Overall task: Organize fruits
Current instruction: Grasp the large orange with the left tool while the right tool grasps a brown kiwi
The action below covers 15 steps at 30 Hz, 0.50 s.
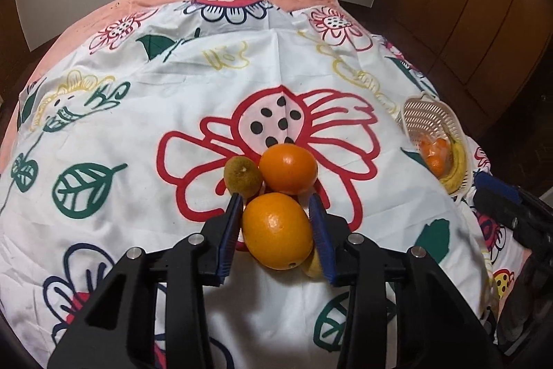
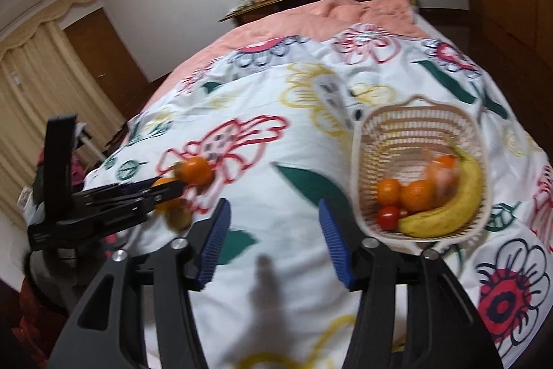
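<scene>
Left gripper (image 1: 274, 220) jaws, set wide, flank an orange (image 1: 277, 230) on the bed (image 1: 172, 113), its long axis slanting near-right. Right gripper (image 2: 273, 230) jaws gape empty.

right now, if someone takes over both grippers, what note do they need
Left gripper: open, fingers on either side of the near orange, not yet closed on it.
Right gripper: open, holding nothing, over the cloth beside the basket.
Done: banana, two oranges, a tomato and a bagged fruit sit in the basket.
Left: near orange, far orange, kiwi and a yellowish fruit partly hidden by the finger.
</scene>
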{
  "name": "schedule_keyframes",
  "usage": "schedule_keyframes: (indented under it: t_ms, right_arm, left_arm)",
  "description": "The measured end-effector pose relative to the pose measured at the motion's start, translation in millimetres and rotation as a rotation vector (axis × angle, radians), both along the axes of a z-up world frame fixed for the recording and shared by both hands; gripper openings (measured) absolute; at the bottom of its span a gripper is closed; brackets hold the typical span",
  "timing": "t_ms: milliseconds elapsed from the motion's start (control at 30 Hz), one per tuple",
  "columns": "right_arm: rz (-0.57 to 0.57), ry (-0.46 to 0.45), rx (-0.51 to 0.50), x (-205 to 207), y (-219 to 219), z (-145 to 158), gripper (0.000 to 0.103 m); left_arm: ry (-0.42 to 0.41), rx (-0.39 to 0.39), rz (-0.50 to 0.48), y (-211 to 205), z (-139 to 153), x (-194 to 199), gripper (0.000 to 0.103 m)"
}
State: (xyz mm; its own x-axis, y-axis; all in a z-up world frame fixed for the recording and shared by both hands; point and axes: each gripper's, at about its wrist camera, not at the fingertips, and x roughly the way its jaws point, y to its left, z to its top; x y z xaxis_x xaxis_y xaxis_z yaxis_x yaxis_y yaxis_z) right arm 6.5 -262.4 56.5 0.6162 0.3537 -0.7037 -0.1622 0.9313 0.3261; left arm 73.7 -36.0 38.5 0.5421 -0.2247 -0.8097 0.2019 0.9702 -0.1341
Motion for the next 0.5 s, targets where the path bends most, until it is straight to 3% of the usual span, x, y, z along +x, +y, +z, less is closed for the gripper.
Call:
schedule_keyframes:
  t_ms: [367,500]
  right_arm:
    - [0.230,0.084,-0.038,9.4,74.9,-4.5,0.056]
    - [0.284,0.099,-0.096,19.2,102.2,-8.3,0.056]
  left_arm:
    - [-0.079,-0.035,0.025,18.6,32.8,-15.2,0.041]
    - [-0.103,-0.052,0.044,29.4,41.0,-20.7,0.041]
